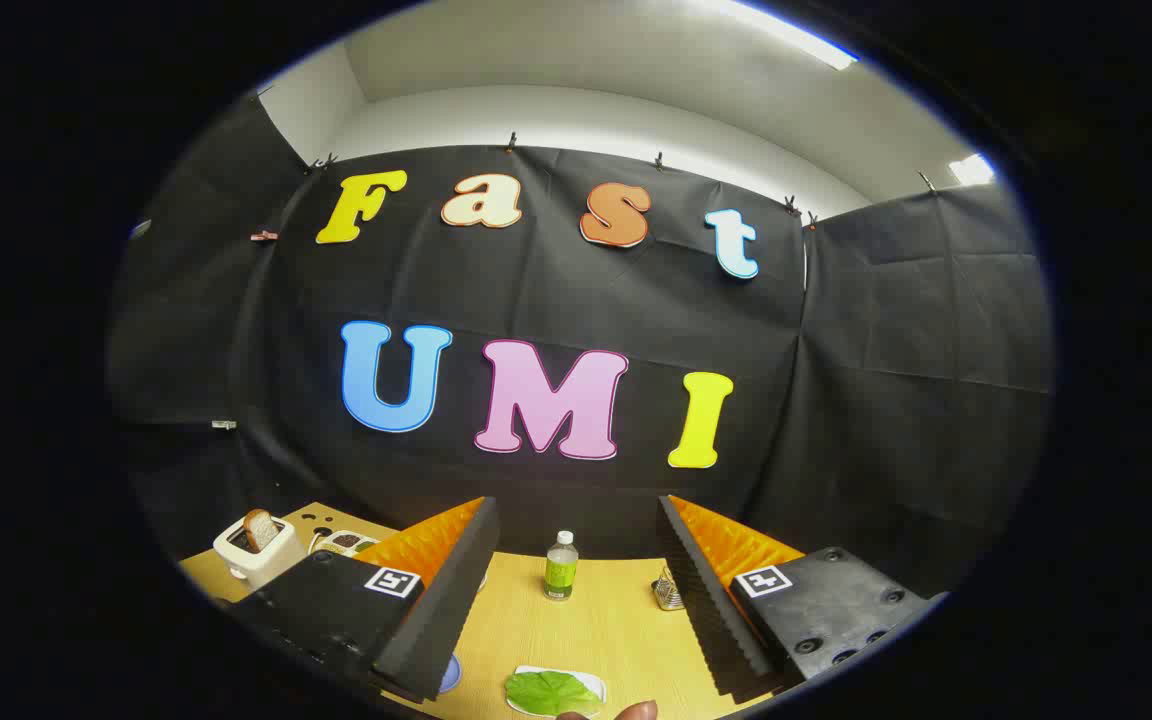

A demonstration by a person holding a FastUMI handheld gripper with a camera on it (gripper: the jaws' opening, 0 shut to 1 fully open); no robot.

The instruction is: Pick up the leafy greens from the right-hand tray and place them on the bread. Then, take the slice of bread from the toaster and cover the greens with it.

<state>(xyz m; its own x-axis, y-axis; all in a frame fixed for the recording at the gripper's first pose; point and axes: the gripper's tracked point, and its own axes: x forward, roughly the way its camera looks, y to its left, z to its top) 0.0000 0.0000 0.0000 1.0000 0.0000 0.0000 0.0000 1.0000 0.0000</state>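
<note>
The table (596, 630) lay low ahead, and the gripper (576, 590) hung above it with its jaws spread wide and nothing between them. The toaster (258, 550) stood beyond the left finger, a bread slice (259, 529) upright in its slot. The green leaf (548, 692) rested on a small white tray (591, 681) just below the fingers; a good grab likely meant dipping down and pinching the leaf's edge. A bottle (561, 566) stood farther off.

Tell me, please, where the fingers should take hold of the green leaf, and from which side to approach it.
The leafy green lies flat on a small white tray, between and below the open gripper. It is probably best to come down from above and pinch its raised, wrinkled edge, since a flat leaf gives no side to grasp.
</note>
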